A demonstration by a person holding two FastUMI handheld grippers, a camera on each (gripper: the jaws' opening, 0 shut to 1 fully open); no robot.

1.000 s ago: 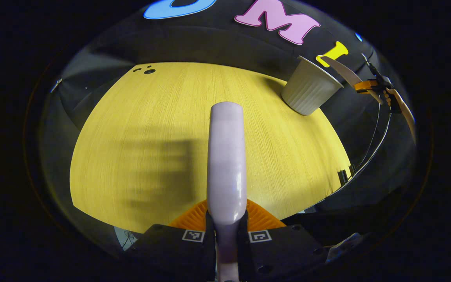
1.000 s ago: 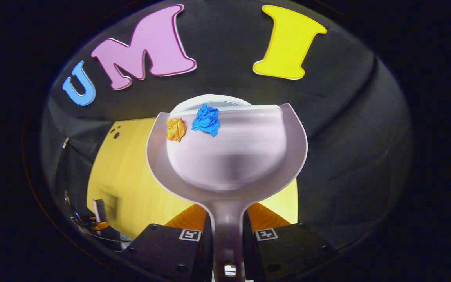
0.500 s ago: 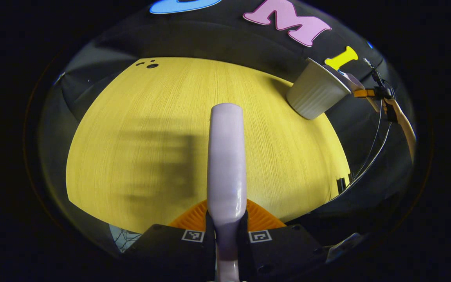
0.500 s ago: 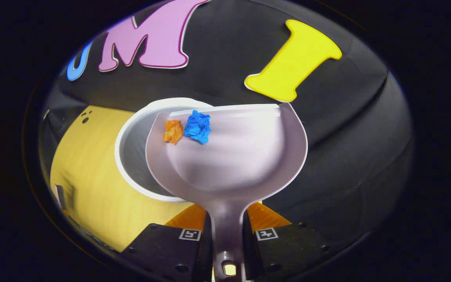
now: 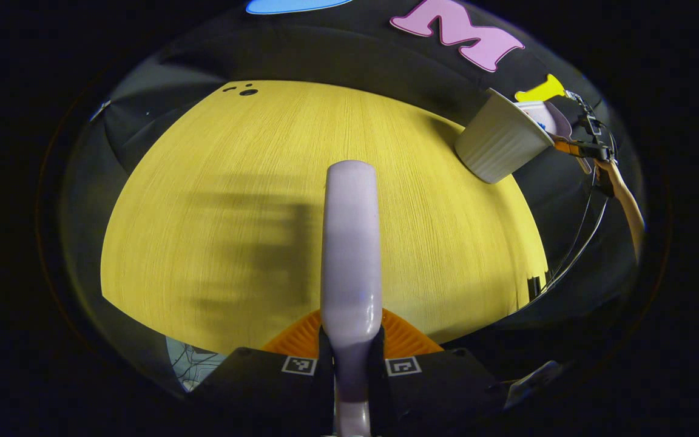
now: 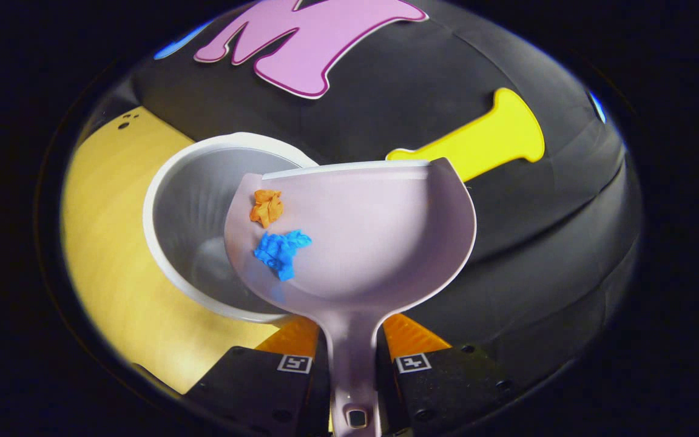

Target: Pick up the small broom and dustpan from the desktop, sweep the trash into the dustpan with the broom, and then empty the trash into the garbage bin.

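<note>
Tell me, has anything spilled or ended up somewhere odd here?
Nothing has spilled. The orange paper wad and the blue paper wad both lie inside the pale lilac plastic dustpan, which the right gripper holds tilted over the open white ribbed bin. The yellow wooden tabletop shows no litter.

In the left gripper view the yellow desktop [image 5: 234,200] lies bare across the centre and left; the only obstacle is the ribbed garbage bin [image 5: 498,145] at upper right. In the right gripper view the dustpan [image 6: 380,237] overlaps the bin's mouth, leaving its left half open.
</note>
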